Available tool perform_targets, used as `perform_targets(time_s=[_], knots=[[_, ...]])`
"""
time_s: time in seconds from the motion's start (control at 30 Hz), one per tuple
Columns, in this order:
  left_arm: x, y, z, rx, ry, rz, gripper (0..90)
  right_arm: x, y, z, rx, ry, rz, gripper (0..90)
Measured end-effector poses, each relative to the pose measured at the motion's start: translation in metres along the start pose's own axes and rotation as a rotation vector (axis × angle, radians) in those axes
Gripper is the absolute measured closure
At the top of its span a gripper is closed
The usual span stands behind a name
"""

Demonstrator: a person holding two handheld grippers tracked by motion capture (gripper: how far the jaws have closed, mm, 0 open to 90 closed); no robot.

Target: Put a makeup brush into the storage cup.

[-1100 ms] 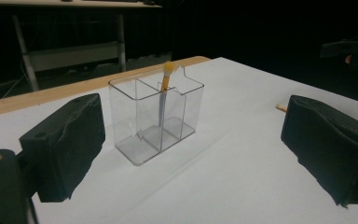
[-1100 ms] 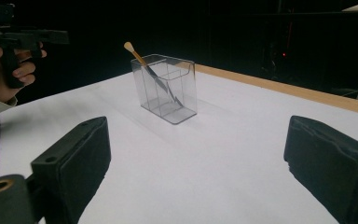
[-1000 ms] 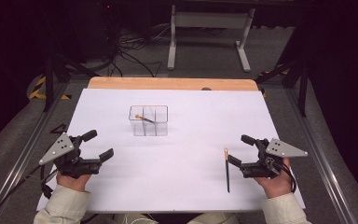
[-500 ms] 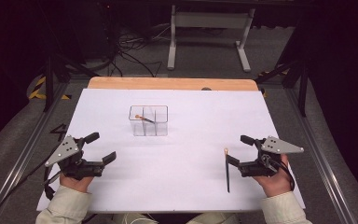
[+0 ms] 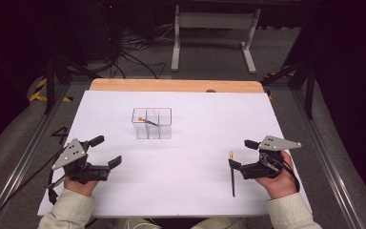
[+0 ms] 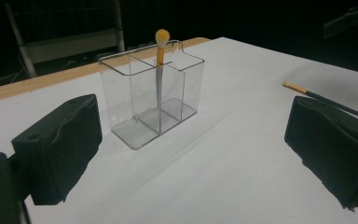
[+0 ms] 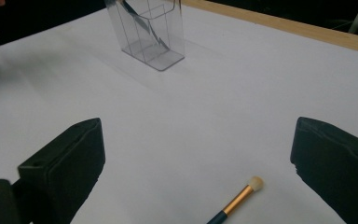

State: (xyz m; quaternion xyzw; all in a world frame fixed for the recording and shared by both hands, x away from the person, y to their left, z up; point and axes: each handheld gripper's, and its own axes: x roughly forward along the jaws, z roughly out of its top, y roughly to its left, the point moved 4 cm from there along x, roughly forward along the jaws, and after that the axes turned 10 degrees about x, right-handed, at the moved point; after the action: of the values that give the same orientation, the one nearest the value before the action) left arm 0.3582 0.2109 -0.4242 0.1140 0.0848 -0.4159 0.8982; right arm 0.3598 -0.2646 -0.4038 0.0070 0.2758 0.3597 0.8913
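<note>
White sheet [image 5: 181, 171] covers the table; left gripper [image 5: 106, 151] and right gripper [image 5: 242, 153] gape, empty.

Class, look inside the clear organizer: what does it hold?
The clear organizer holds one makeup brush, standing tilted, head up. The other compartments look empty; nothing is hidden, since the walls are transparent.

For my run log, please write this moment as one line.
left tool: open, empty | right tool: open, beside loose brush | organizer: holds one brush

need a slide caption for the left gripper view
Open tongs frame a clear organizer holding one brush; another brush lies on the table.
</note>
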Motion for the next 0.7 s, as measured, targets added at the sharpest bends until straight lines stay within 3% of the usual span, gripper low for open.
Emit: perform_targets(time_s=[0.03,0.33,0.7], knots=[[0.0003,0.0004,-0.0003,-0.002,0.000,0.001,4.6,0.0013,-0.0001,0.0000,0.007,0.038,-0.013,5.3],[0.0045,-0.0009,-0.0033,0.000,0.019,-0.006,4.6,0.0027,-0.0021,0.0035,-0.006,0.113,-0.088,6.0],[0.0058,0.0003,-0.0061,0.001,0.036,0.016,4.4,0.0100,-0.0081,0.0033,0.025,0.232,-0.123,8.8]])
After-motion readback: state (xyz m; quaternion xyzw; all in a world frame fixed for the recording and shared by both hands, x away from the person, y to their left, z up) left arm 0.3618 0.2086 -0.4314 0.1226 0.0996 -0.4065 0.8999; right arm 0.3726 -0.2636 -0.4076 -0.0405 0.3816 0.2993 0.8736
